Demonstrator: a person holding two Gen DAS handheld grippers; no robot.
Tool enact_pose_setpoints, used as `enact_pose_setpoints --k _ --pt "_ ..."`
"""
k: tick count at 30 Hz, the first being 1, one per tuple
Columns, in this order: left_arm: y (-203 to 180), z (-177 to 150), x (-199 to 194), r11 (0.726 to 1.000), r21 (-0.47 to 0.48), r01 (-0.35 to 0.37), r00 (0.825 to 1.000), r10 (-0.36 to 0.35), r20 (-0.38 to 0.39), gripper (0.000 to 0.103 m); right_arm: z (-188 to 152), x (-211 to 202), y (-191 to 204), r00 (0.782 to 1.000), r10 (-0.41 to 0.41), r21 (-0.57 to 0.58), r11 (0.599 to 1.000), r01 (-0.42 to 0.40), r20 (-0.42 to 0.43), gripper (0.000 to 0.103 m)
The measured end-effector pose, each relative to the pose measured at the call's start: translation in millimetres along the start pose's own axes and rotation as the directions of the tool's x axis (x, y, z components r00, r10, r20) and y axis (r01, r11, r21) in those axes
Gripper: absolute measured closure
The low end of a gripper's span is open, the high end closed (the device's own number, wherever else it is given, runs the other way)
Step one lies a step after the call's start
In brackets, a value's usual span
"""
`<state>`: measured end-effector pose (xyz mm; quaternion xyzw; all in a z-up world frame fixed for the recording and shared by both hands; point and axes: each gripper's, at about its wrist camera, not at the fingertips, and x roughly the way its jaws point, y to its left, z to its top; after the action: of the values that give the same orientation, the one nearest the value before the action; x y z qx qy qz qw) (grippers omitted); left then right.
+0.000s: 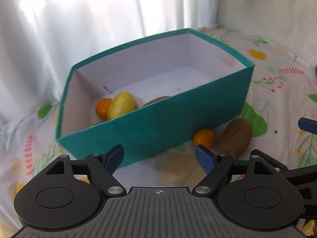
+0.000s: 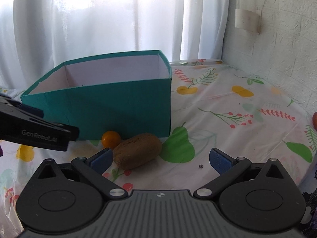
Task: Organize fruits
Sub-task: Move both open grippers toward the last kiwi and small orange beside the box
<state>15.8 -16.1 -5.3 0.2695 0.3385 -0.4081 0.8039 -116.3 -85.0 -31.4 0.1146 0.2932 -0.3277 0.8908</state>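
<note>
Two fruits lie on the table (image 2: 227, 107) outside the teal box (image 1: 150, 130): a kiwi (image 2: 137, 151) and an orange tomato (image 2: 111, 138), touching its front wall. Three more sit inside. Left tongs (image 1: 160, 156) and right tongs (image 2: 160, 158) are both spread, holding nothing.

Scene is backlit by daylight through the white curtain (image 2: 99, 19), which is blown out. Soft shadow is cast toward the camera by the teal box (image 1: 158, 127). Left view is slightly blurred; fisheye bending and dark corners are seen at edges.
</note>
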Motion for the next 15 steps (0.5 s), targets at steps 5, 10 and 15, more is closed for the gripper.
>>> enact_pose_setpoints --k 5,10,15 --pt "-4 2 13 0.994 0.093 0.050 0.999 -0.050 -0.004 0.019 -5 9 8 0.999 -0.033 0.030 0.999 0.034 -0.028 0.000" --pt "-7 4 26 0.977 0.148 0.154 0.988 -0.150 -0.041 0.025 -7 18 11 0.995 -0.070 0.083 0.994 0.076 -0.067 0.000" --pt "2 11 42 0.949 0.141 0.282 0.957 -0.267 -0.116 0.027 -11 25 13 0.992 -0.092 0.106 0.989 0.101 -0.090 0.000"
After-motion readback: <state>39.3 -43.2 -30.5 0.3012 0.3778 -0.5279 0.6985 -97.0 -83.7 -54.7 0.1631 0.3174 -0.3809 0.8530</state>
